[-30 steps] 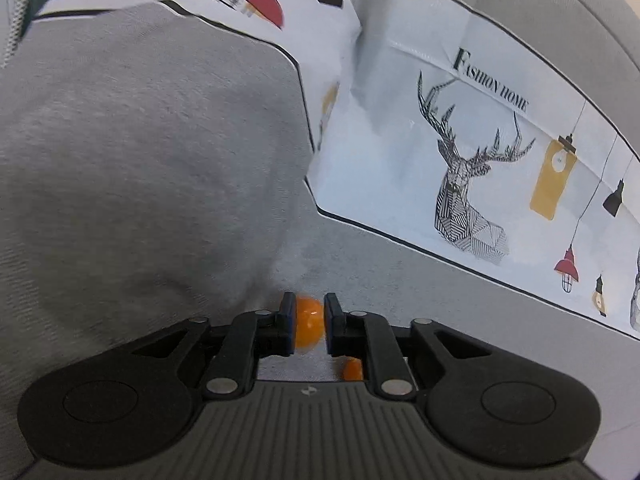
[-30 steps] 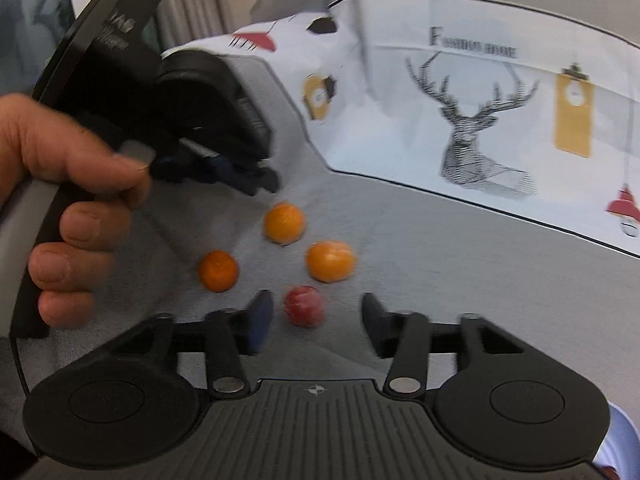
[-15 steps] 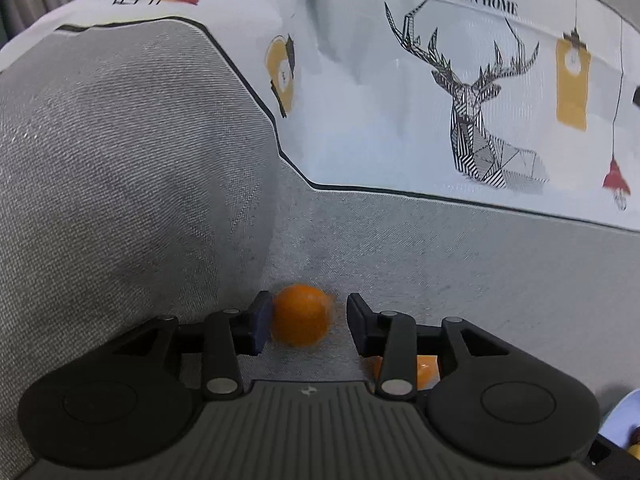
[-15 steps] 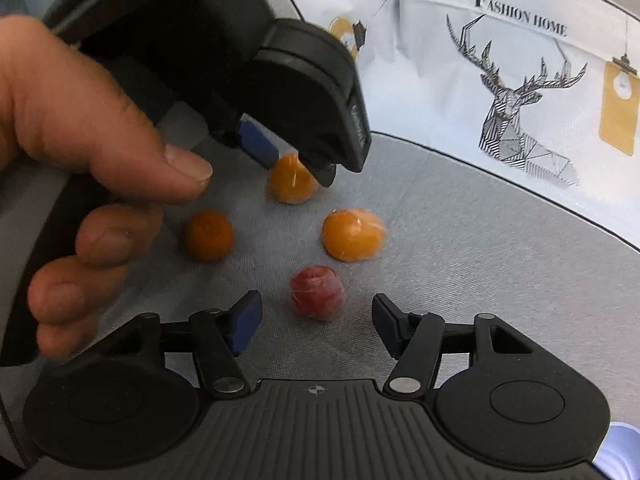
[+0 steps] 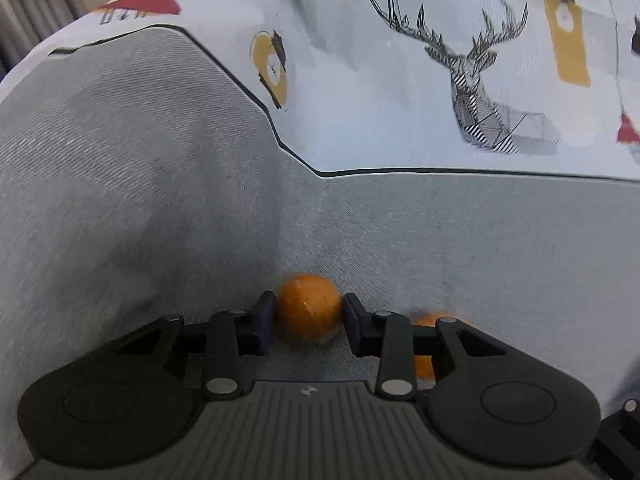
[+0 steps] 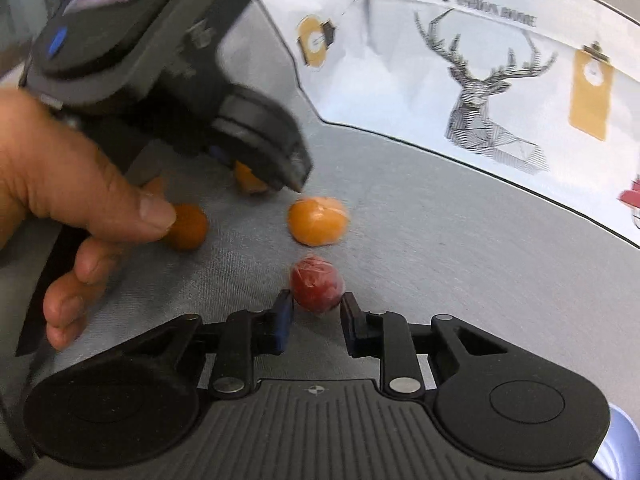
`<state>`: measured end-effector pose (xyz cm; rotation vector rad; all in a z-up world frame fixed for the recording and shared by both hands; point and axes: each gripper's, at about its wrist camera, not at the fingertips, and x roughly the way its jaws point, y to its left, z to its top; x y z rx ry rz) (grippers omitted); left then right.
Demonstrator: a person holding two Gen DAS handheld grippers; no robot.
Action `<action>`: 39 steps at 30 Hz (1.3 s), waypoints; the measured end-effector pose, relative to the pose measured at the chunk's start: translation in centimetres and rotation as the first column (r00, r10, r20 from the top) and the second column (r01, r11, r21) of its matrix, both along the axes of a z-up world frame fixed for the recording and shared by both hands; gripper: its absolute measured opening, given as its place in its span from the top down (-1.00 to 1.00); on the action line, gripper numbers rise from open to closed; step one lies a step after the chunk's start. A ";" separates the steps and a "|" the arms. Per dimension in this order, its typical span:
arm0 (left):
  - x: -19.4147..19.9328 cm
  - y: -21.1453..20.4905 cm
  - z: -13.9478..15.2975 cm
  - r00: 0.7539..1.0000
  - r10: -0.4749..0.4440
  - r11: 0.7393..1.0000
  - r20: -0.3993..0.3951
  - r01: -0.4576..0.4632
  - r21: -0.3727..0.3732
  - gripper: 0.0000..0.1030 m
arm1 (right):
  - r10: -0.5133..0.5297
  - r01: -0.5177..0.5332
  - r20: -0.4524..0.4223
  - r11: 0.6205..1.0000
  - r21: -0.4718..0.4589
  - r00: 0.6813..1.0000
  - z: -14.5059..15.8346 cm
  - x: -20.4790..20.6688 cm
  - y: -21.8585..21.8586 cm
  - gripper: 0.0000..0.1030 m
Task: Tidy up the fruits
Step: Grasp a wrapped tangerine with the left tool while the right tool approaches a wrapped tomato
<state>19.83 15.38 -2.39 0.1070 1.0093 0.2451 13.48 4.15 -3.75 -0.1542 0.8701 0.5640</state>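
Left gripper (image 5: 309,317) now closing on orange fruit (image 5: 309,307) (earlier loose); right gripper (image 6: 316,320) narrowed, closing around red fruit (image 6: 317,289), pads not quite touching.

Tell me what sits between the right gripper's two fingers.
The red fruit sits between the fingers of the right gripper, whose jaws are closing; only its near part is between the tips. The right wrist view shows it.

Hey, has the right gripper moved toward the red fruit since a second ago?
Yes. The right gripper has come forward over the grey cloth, and its closing jaws now flank the red fruit, which lay clearly ahead of them before.
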 end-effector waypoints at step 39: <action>-12.9 -6.3 -0.2 0.971 -0.082 0.938 -0.226 -0.002 -0.348 0.22 | 0.021 -0.044 -0.221 0.994 -0.100 0.975 -0.1 -10.5 -6.4 0.47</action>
